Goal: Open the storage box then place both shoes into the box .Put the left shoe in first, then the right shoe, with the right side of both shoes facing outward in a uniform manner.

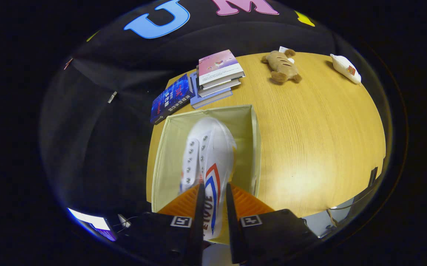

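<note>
Fingers [213, 207] clamped on the heel end of a white canvas shoe [207, 155], one each side; toe points ahead of them, down into the open fabric storage box [165, 147]. Box stands on the desk [309, 140] directly under and beyond the fingers. Box opened: done. This shoe hangs over or just inside it, not yet released. Cannot tell whether another shoe lies beneath. Books [217, 77] and plush toy [281, 65] well beyond.

Bright overhead glare on the table [309, 155]; dim surroundings; fisheye-bent edges

"FEIYUE" on shoe [207, 155] clamped between fingers [198, 210]
</note>
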The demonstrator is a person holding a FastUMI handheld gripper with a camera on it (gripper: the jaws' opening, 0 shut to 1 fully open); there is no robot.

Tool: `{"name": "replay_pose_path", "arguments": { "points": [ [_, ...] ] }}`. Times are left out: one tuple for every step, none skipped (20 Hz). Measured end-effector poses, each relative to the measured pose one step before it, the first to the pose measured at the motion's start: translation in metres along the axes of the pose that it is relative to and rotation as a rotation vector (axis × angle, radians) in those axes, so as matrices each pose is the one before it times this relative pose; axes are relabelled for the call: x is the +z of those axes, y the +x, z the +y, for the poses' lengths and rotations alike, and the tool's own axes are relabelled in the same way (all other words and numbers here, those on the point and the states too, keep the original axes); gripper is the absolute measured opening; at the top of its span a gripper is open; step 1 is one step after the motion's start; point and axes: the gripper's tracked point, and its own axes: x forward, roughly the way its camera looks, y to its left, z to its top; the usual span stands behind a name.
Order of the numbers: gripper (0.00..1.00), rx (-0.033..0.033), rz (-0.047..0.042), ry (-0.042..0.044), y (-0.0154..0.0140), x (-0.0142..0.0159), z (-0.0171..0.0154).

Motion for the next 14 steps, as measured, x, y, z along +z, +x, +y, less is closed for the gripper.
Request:
{"name": "replay_pose_path", "arguments": {
  "points": [
    [0.41,0.01983,-0.02095,0.00474,-0.00554,0.00757,0.00701],
    [0.54,0.00525,-0.02072,-0.01043,-0.00457,0.00635,0.00119],
    [0.67,-0.00176,-0.02015,-0.01959,-0.00554,0.00565,-0.00077],
    [0.80,-0.00371,-0.01696,-0.02149,-0.00524,0.00414,-0.00245],
    [0.88,-0.00443,-0.01757,-0.01779,-0.00675,0.00369,-0.00367],
    [0.90,0.00006,-0.02072,-0.01343,-0.00613,0.00277,-0.00492],
    [0.98,-0.00293,-0.02031,-0.00982,-0.00947,0.00450,-0.00454],
    [0.98,-0.00506,-0.02503,-0.00982,-0.00713,0.00508,-0.00797],
    [0.98,-0.00584,-0.02481,-0.01057,-0.00838,0.00609,-0.00900],
    [0.99,-0.00454,-0.02456,-0.01305,-0.00859,0.00612,-0.00880],
    [0.99,-0.00255,-0.02639,-0.01396,-0.00823,0.00782,-0.01031],
    [0.99,-0.00110,-0.02705,-0.01903,-0.00893,0.00854,-0.00971],
    [0.99,0.00050,-0.02820,-0.02199,-0.00988,0.00904,-0.01002],
    [0.99,0.00224,-0.03114,-0.02636,-0.01065,0.00612,-0.00634]
  ]
}}
